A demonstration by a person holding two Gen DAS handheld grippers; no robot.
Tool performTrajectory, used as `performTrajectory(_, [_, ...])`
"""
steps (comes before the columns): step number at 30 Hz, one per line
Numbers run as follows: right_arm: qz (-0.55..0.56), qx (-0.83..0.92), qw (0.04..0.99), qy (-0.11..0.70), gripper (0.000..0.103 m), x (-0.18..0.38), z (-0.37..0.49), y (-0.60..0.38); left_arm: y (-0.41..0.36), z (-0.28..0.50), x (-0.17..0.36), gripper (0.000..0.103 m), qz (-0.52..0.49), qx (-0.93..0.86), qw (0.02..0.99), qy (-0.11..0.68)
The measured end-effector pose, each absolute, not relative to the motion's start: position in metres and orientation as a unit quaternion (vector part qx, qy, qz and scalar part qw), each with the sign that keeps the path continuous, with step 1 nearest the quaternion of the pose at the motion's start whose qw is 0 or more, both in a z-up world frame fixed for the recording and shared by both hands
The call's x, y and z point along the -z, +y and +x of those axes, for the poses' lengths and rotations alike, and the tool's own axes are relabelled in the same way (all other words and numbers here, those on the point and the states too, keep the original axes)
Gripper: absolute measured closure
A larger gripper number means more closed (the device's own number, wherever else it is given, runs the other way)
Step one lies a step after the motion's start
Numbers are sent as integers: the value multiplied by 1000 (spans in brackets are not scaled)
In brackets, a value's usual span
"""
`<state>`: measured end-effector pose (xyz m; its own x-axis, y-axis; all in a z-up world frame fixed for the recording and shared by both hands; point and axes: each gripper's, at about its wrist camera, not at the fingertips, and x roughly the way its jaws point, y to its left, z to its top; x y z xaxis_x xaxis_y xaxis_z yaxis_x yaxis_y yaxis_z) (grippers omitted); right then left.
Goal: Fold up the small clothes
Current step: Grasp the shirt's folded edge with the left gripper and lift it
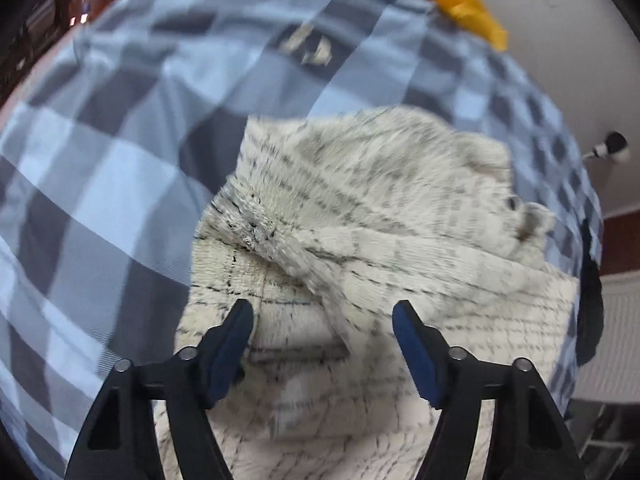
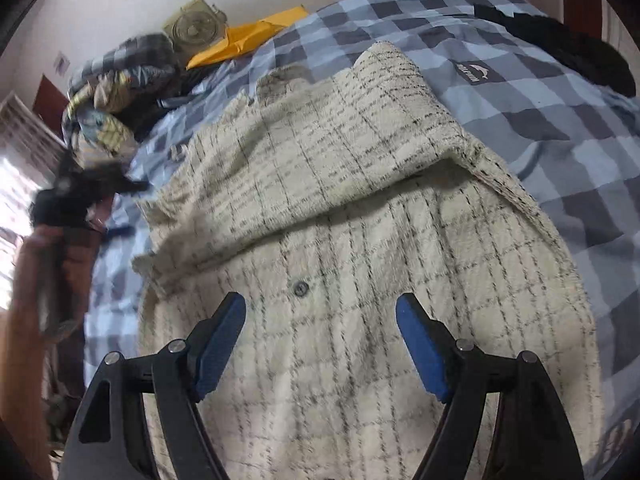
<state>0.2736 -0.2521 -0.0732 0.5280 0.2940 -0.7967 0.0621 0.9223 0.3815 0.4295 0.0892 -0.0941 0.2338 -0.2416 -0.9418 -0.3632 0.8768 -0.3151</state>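
Observation:
A cream fuzzy garment with thin dark grid lines lies on a blue-and-grey checked bedspread. Its upper part is folded over the lower part, and a dark button shows below the fold. My right gripper hovers open over the lower part and holds nothing. In the left wrist view the same garment lies bunched, with a thick fold across its middle. My left gripper is open just above it and holds nothing.
A pile of crumpled clothes lies at the bed's far left, with a yellow cloth and a beige fan behind. A black garment lies at the far right. A white wall stands beyond the bed.

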Motion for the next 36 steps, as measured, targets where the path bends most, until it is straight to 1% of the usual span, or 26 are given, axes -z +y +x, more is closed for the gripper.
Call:
performTrajectory(1, [186, -67, 855, 479, 28, 74, 273, -253, 92, 430, 99, 54, -247, -52, 741, 622])
performTrajectory(2, [190, -67, 856, 477, 28, 73, 274, -255, 98, 428, 105, 67, -256, -66, 739, 620])
performTrajectory(4, [198, -69, 853, 478, 28, 75, 273, -259, 107, 420, 111, 78, -271, -79, 735, 617])
performTrajectory(6, [209, -71, 850, 479, 28, 76, 273, -261, 118, 411, 118, 82, -266, -98, 730, 622])
performTrajectory(8, [216, -78, 846, 482, 28, 77, 272, -260, 125, 404, 121, 82, -245, -107, 733, 626])
performTrajectory(10, [216, -88, 843, 484, 28, 77, 271, -258, 129, 397, 117, 82, -253, -87, 738, 620])
performTrajectory(14, [208, -91, 846, 482, 28, 74, 268, -254, 139, 376, 86, 82, -253, -66, 772, 580])
performTrajectory(18, [215, -97, 839, 490, 28, 76, 268, -253, 145, 358, 67, 82, -229, -49, 782, 578])
performTrajectory(22, [213, -100, 838, 492, 28, 75, 268, -248, 146, 355, 71, 81, -224, -34, 771, 595])
performTrajectory(28, [204, -99, 839, 494, 28, 76, 269, -245, 135, 362, 106, 81, -232, -19, 740, 631])
performTrajectory(30, [206, -96, 838, 496, 28, 78, 270, -246, 135, 361, 112, 78, -245, -5, 734, 634])
performTrajectory(31, [206, -95, 837, 498, 28, 78, 271, -246, 136, 361, 114, 75, -252, 1, 730, 635])
performTrajectory(32, [208, -95, 835, 500, 28, 80, 271, -246, 137, 361, 116, 70, -262, 7, 726, 636])
performTrajectory(34, [215, -99, 830, 505, 28, 83, 273, -247, 140, 359, 118, 63, -290, 28, 717, 634])
performTrajectory(36, [221, -103, 826, 509, 28, 85, 274, -247, 140, 357, 113, 64, -283, 40, 721, 632])
